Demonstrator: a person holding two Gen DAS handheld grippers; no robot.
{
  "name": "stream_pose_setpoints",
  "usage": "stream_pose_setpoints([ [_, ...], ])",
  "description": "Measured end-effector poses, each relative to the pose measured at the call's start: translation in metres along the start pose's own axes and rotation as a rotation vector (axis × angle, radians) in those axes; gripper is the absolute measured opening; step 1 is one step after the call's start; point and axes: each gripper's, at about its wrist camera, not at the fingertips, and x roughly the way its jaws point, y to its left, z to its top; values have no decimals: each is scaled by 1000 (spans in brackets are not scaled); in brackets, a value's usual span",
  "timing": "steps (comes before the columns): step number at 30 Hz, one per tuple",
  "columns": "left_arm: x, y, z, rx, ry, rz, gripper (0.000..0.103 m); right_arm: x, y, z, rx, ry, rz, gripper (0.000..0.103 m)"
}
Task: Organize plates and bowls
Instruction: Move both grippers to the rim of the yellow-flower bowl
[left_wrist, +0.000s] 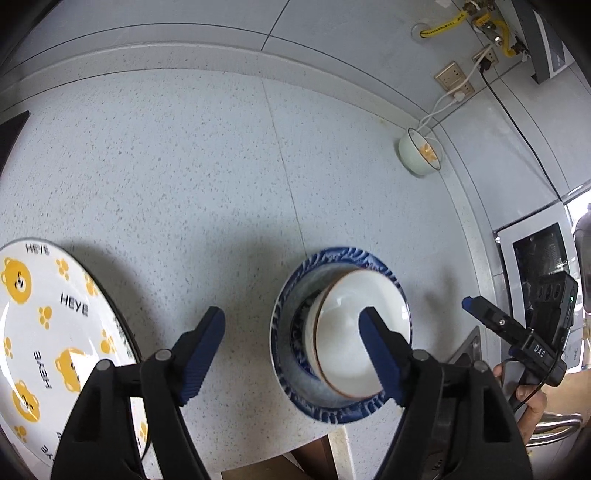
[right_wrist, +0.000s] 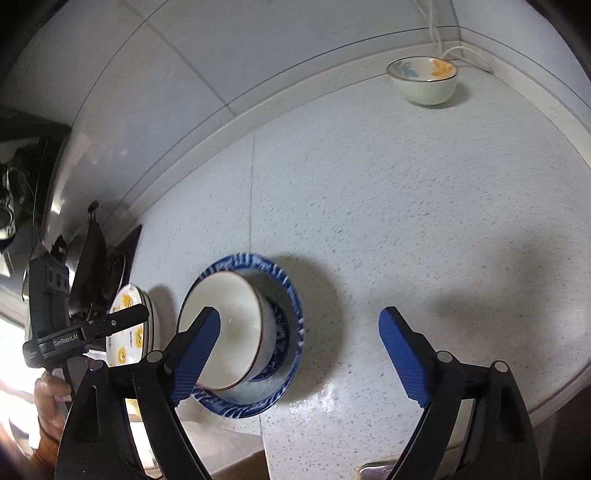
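Note:
A white bowl (left_wrist: 354, 332) sits tilted inside a blue-rimmed bowl (left_wrist: 295, 280) near the counter's front edge; both show in the right wrist view, white bowl (right_wrist: 229, 325) in blue bowl (right_wrist: 284, 295). My left gripper (left_wrist: 291, 332) is open and empty, its right finger over the white bowl. My right gripper (right_wrist: 299, 332) is open and empty, its left finger over the white bowl. A bear-print plate (left_wrist: 44, 332) lies at the left, also seen in the right wrist view (right_wrist: 129, 332). A small flowered bowl (left_wrist: 421, 155) (right_wrist: 424, 81) stands by the back wall.
The speckled counter (left_wrist: 184, 184) runs to a tiled wall with sockets (left_wrist: 454, 79) and cables. A dark appliance (left_wrist: 543, 258) is at the right. A stove area with a dark pan (right_wrist: 92, 258) is at the left. The counter's front edge (right_wrist: 332, 435) is close.

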Motion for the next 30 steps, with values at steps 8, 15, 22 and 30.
stream_pose_setpoints([
  [8,29,-34,62,12,62,-49,79,-27,-53,43,111,-128,-4,94],
  [15,74,-112,147,129,52,-47,80,-28,-102,106,213,-215,25,95],
  [22,152,-174,230,158,73,-95,80,3,-137,195,231,-211,-95,95],
  [30,241,-214,293,161,84,-116,78,59,-167,261,219,-132,-172,92],
])
